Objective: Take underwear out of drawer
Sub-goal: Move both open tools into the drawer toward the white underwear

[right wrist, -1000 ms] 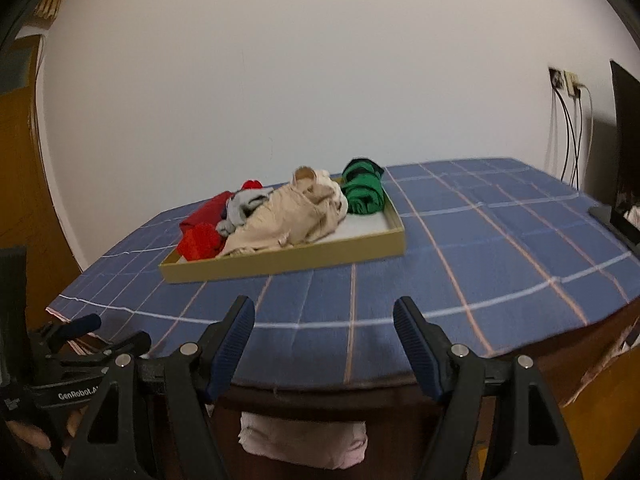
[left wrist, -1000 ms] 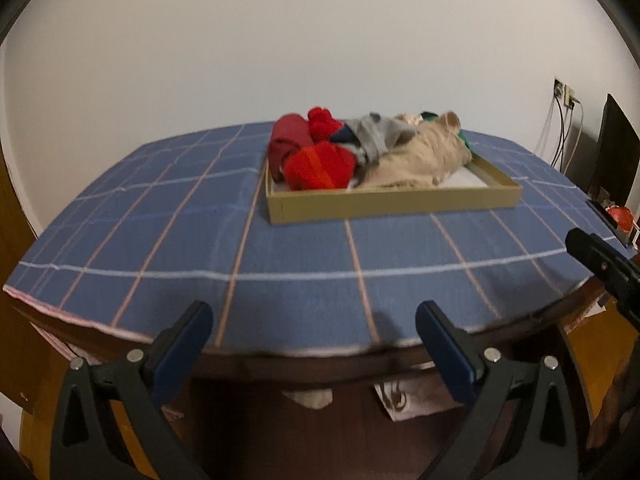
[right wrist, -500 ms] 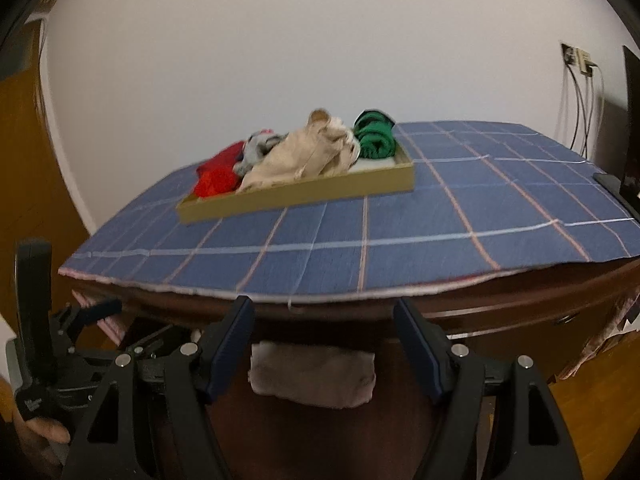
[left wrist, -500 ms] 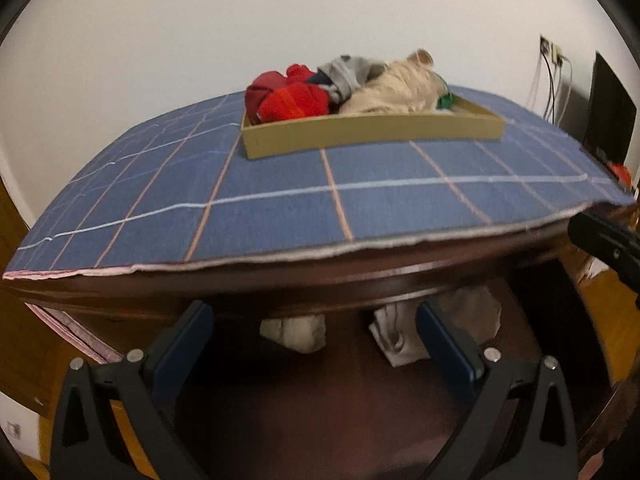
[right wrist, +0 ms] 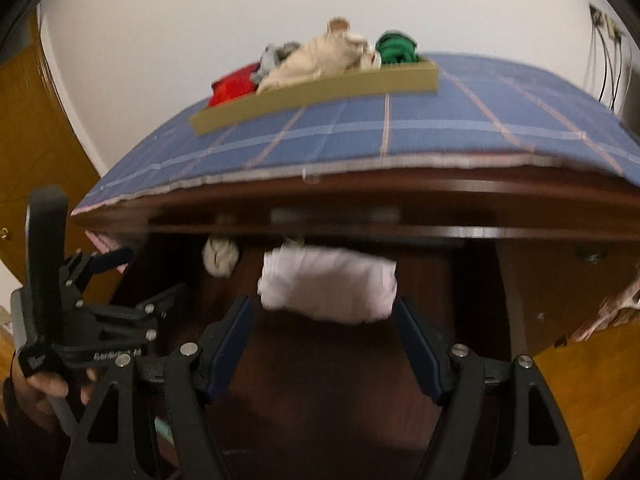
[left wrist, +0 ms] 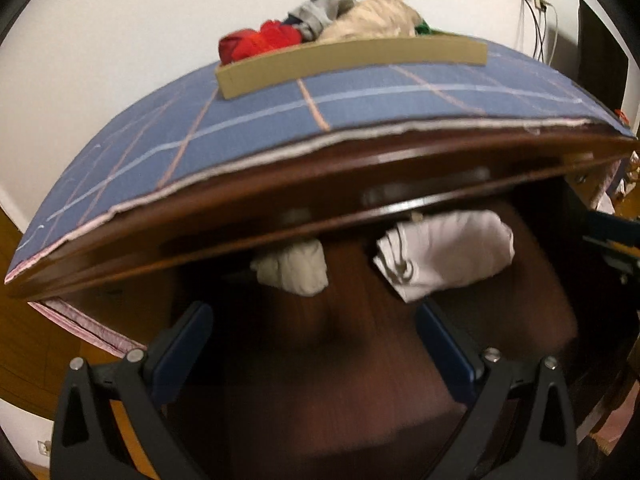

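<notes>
Two grippers, both with blue-padded black fingers spread wide and nothing between them: the left gripper (left wrist: 316, 344) and the right gripper (right wrist: 324, 340) each point into the open drawer (left wrist: 360, 360) of dark polished wood. Two rolled bundles of underwear lie at its back: a small cream roll (left wrist: 294, 266) and a larger, soft white roll (left wrist: 448, 252). Above, a blue checked tablecloth (left wrist: 248, 120) carries one shallow cardboard tray (left wrist: 344, 62) heaped with crumpled clothes (left wrist: 332, 30).

Both wrist cams sit low, just off the surface's (left wrist: 360, 92) front edge, facing under it into the drawer (right wrist: 360, 360). Shared: front edge, drawer interior, cardboard tray (left wrist: 352, 60) on top.
</notes>
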